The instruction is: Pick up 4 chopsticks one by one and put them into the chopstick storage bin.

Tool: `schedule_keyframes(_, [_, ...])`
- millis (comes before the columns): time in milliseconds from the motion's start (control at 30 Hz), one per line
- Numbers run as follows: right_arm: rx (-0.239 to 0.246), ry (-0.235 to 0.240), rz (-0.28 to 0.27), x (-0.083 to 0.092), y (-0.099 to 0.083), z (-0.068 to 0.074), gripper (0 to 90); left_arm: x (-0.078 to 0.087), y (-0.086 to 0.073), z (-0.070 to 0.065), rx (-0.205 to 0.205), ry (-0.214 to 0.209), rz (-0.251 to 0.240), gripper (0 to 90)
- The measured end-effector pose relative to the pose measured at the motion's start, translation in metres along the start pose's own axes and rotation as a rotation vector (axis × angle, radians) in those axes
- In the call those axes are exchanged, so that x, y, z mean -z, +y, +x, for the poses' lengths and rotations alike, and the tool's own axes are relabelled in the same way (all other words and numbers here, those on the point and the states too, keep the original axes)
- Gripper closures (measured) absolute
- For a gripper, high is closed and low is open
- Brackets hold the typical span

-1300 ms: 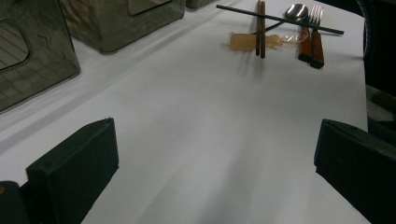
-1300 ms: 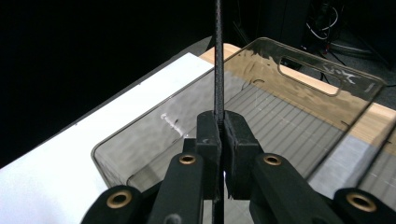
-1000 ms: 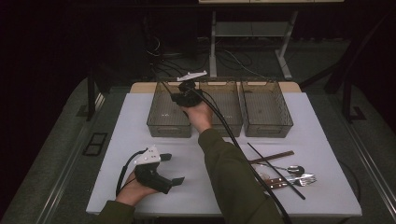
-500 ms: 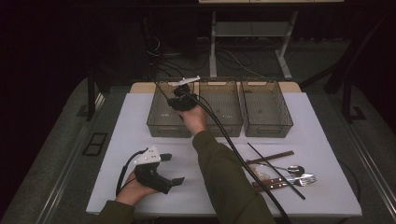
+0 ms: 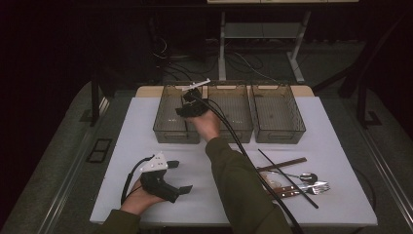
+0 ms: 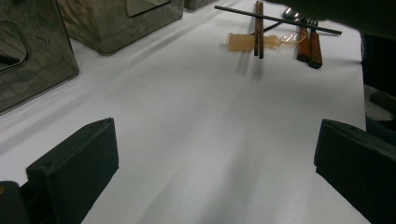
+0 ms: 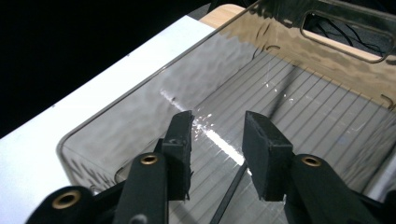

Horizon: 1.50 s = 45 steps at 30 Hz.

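Item: right gripper (image 5: 191, 105), recorded at upper centre of the high view, held over the leftmost bin (image 5: 175, 134) of three smoked-plastic bins; its jaws have just been opening and are seen part-way apart in the right gripper view (image 7: 217, 123), with nothing pressed between the pads. Item: black chopstick (image 7: 231, 191), noted as a thin dark rod low in that frame, below the gap of the jaws and apparently lying on the ribbed floor of the bin; whether it has fully settled cannot be told. The release is judged to mean that this piece is delivered and that the next is to be fetched. Item: remaining cutlery (image 5: 292, 178), a loose pile at lower right of the high view, comprising a second black chopstick, brown sticks, a spoon and a fork. Item: left gripper (image 5: 181, 176), rested on the white table (image 5: 131, 146) at lower left, jaws spread wide and empty (image 6: 215, 154)
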State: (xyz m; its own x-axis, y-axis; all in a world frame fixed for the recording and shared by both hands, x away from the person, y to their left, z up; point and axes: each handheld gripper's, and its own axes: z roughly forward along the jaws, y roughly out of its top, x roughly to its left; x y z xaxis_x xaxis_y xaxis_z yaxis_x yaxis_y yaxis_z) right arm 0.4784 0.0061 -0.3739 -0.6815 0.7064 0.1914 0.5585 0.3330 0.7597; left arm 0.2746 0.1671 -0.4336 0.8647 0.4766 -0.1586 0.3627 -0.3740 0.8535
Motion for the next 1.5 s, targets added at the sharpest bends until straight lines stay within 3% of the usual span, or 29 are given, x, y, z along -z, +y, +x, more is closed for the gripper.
schedule_keyframes(467, [0.027,0.015,-0.002,0.049,-0.011,-0.014,42.7,0.000,0.000,0.000,-0.005,0.008,-0.003,0.0])
schedule_keyframes(800, [0.050,0.044,0.000,0.097,-0.039,-0.026,37.7,0.000,0.000,0.000,-0.004,0.004,0.004,0.0])
schedule_keyframes(1033, [0.074,0.034,-0.001,0.126,-0.059,-0.036,36.6,-0.001,-0.001,0.000,-0.001,0.004,-0.014,0.0])
schedule_keyframes(1500, [0.107,0.039,0.012,0.159,-0.097,-0.051,32.4,-0.001,-0.001,0.000,0.001,0.008,-0.007,0.0])
